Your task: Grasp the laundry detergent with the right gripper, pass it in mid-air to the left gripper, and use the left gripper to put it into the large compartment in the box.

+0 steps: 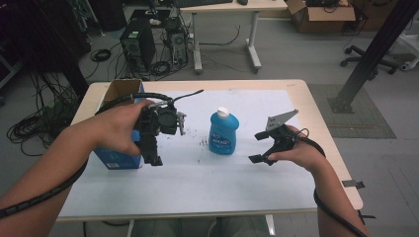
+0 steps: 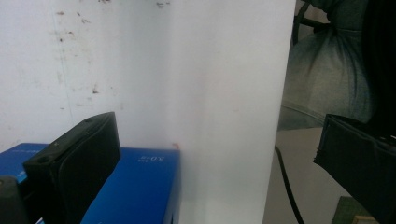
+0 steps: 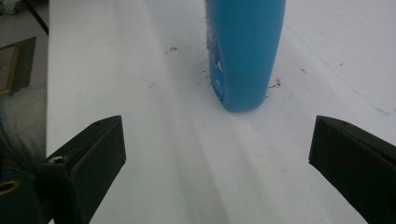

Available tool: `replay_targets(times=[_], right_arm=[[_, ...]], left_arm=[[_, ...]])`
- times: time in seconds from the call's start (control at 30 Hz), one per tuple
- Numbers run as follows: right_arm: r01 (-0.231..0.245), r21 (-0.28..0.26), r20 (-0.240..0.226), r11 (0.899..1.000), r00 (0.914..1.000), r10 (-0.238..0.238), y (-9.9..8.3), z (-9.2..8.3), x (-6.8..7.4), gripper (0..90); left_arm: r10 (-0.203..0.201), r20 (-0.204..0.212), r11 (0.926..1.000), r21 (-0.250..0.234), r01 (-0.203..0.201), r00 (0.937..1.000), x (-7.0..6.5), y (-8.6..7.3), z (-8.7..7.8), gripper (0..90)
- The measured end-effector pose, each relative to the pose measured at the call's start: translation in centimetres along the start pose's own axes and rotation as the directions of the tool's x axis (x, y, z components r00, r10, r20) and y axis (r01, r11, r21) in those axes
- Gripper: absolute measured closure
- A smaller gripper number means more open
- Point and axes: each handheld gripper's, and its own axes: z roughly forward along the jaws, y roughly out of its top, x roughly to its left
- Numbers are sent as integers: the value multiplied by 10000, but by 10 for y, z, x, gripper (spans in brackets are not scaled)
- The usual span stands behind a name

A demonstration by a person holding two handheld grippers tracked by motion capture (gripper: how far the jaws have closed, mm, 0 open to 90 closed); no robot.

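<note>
White-topped table [image 1: 197, 182], scuffed with dark specks. Blue bottle [image 1: 223, 133] upright at centre. Left gripper [image 1: 153, 143] at 9 o'clock, jaws spread, over blue box [image 1: 116, 159]. Right gripper [image 1: 267, 148] at 3 o'clock, jaws wide, empty, aimed at bottle. Grey floor beyond: computer tower [image 1: 138, 44], cables, desk [image 1: 227, 7], cardboard box [image 1: 321, 15].

Blue bottle [image 1: 224, 133] with white cap stands upright mid-table, ungrasped.

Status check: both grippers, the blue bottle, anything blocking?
Left gripper open, over the blue box. Right gripper open, empty, facing the blue bottle. Bottle upright on the table, untouched. Path to it clear.
</note>
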Motion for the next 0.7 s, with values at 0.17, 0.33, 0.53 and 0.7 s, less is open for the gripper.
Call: replay_targets(times=[0.17, 0.33, 0.53, 0.7], right_arm=[[71, -524, -49, 9986, 10000, -74, -2, 6, -4, 37], [134, -915, -96, 9957, 9999, -143, -3, 13, -7, 36], [94, -1354, -214, 9908, 9997, -124, -4, 28, -12, 26], [121, -1594, -354, 9871, 9992, -180, -2, 34, -14, 25]], left_arm=[[29, 70, 10000, 19, -29, 10000, 1, 2, 3, 2], [118, 110, 9999, 30, -118, 9999, 0, 5, 4, 2], [188, 100, 9998, 75, -189, 9998, -2, 7, 3, 2], [175, 109, 9998, 84, -176, 9998, -1, 5, 2, 2]])
